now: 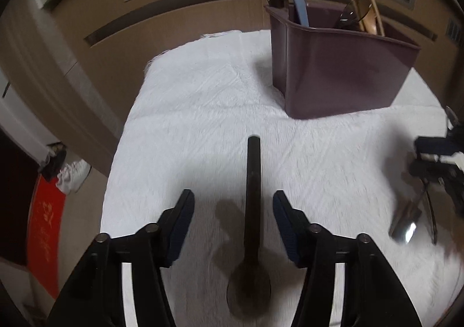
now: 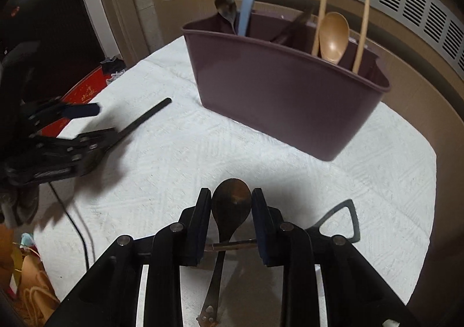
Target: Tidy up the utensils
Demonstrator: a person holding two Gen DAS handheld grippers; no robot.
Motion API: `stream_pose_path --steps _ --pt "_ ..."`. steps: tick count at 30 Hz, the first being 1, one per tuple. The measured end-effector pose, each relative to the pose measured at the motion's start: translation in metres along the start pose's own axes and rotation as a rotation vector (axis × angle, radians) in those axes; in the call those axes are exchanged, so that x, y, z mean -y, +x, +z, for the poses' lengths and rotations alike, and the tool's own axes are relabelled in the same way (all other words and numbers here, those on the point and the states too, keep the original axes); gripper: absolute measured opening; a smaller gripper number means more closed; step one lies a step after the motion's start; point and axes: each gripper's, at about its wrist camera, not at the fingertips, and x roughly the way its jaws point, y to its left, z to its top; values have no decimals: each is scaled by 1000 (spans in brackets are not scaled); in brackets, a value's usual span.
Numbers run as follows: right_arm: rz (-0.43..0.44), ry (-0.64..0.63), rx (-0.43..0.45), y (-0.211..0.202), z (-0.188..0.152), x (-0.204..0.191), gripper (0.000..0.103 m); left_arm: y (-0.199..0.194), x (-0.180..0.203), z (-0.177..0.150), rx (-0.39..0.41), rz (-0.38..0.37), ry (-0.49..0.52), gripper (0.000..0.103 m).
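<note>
White cloth | left tool apart astride black ladle | right tool clamping spoon

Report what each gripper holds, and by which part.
Right gripper: metal spoon, clamped across its bowl. Left gripper: nothing; its jaws straddle the black utensil's handle without touching.

The light is soft and rather dim, coming from above. The white cloth is the brightest part, and the purple bin throws a short shadow on it. Both views bend strongly toward dark round corners. Motion blur smears the other tongs at each picture's side, and a small glare shines on a metal spoon.
</note>
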Motion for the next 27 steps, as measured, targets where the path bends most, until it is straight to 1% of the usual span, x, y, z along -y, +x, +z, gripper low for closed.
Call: stream_pose_path --steps 1,3,6,7,8,10,15,17,19,22,23,24,25,27 --pt "3 0 2 -3 -1 1 26 6 3 11 -15 9 17 46" --pt "6 -4 9 -4 0 0 26 19 9 31 -53 13 49 45" --pt "10 -8 18 -6 -4 -5 26 36 13 48 -112 32 61 44" --pt "12 -7 19 -6 -5 -6 26 40 14 51 -124 39 68 41" --pt "15 -3 20 -7 -6 -4 26 44 15 54 -138 49 78 37" --pt "20 4 20 -8 -9 0 26 51 18 54 -158 66 97 32" --pt "16 29 16 -3 -15 7 26 52 27 46 -142 89 139 26" --pt "10 42 9 1 -17 10 26 50 29 43 -121 101 149 25" --pt "9 55 5 3 -19 11 26 50 26 42 -112 95 135 26" --pt "5 56 14 -2 -20 10 26 49 16 42 -122 45 75 25" --pt "4 55 17 -4 -20 8 26 48 11 41 -124 20 50 18" --pt "2 54 22 -7 -19 6 26 47 9 39 -123 0 32 15" --pt "0 52 28 -10 -18 3 26 45 7 35 -120 -5 21 13" --pt "-5 49 39 -17 -18 1 26 38 6 26 -107 6 14 13"
